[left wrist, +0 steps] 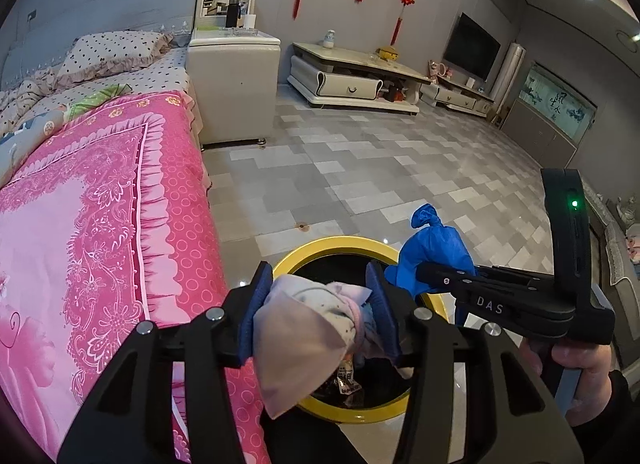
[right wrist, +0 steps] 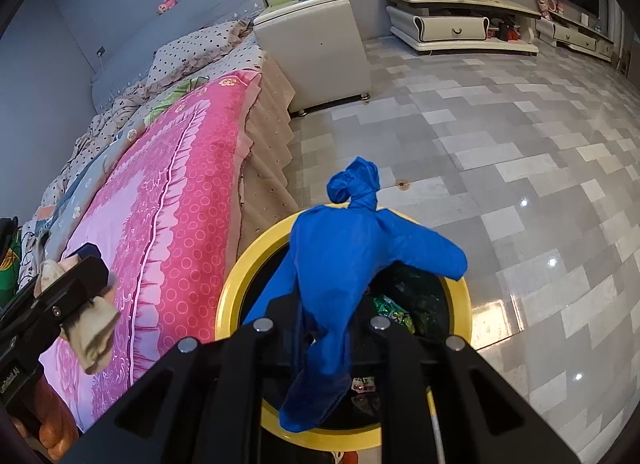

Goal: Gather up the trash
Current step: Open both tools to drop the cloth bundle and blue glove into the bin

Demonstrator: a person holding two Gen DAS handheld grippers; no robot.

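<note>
My left gripper [left wrist: 318, 304] is shut on a crumpled pale pink cloth [left wrist: 308, 340] and holds it over the near rim of a yellow-rimmed trash bin [left wrist: 332, 248]. The cloth also shows at the left of the right wrist view [right wrist: 90, 338]. My right gripper [right wrist: 326, 316] is shut on a knotted blue plastic bag [right wrist: 344, 248], held above the bin [right wrist: 228, 296]; its fingertips are hidden by the bag. The bag and right gripper show in the left wrist view [left wrist: 434, 248]. Wrappers lie inside the bin [right wrist: 394, 310].
A bed with a pink blanket [left wrist: 100, 224] stands just left of the bin. A white nightstand [left wrist: 234, 84] is beyond it. A TV cabinet [left wrist: 352, 76] lines the far wall. Grey tiled floor [left wrist: 380, 168] lies ahead and right.
</note>
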